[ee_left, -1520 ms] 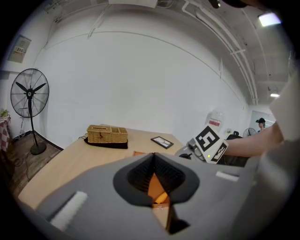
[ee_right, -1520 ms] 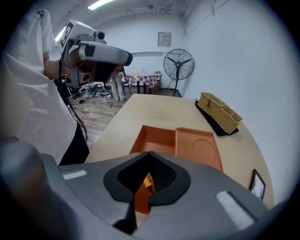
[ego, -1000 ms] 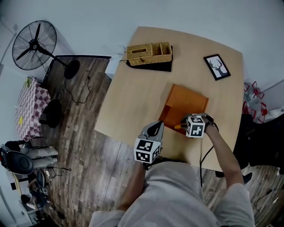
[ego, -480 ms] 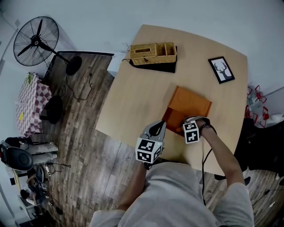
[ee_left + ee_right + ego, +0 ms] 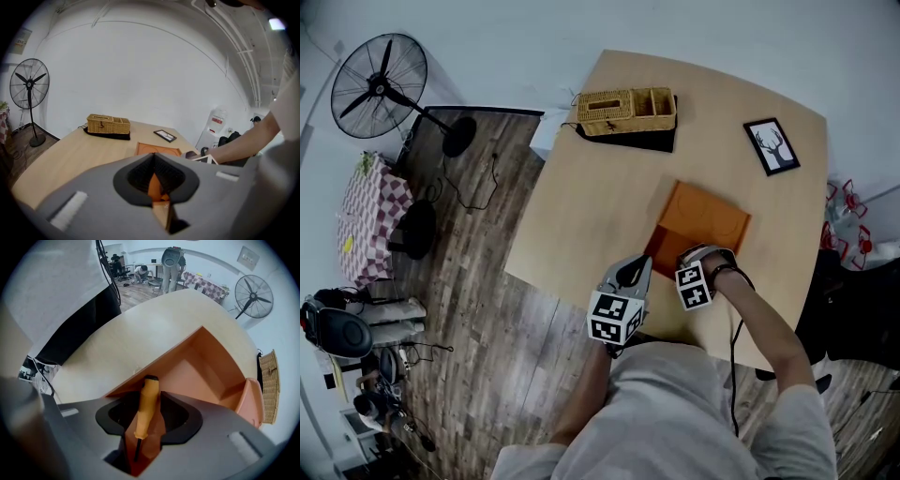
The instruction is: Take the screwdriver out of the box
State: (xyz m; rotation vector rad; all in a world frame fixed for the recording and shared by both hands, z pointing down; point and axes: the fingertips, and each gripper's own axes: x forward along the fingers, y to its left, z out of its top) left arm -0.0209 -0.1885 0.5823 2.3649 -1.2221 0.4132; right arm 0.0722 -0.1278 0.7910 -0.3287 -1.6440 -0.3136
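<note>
An orange box (image 5: 705, 217) stands open on the wooden table (image 5: 600, 187), near its front edge. My right gripper (image 5: 692, 281) points straight down into the box's near end. In the right gripper view a screwdriver (image 5: 146, 404) with a yellow-orange handle lies on the box floor (image 5: 197, 376), between the jaws of the right gripper (image 5: 143, 444). Those jaws have just been opening and now stand wide, with gaps on either side of the handle. My left gripper (image 5: 619, 305) hovers at the table's front edge, left of the box, its jaws (image 5: 161, 213) drawn together on nothing.
A wicker basket (image 5: 628, 111) on a black mat sits at the table's far edge, and a framed deer picture (image 5: 772, 145) lies at the far right. A standing fan (image 5: 375, 84) and bags are on the floor to the left.
The right gripper has sunk lower into the box's near end and rolled, its marker cube shifting left. The left gripper has stayed where it was.
</note>
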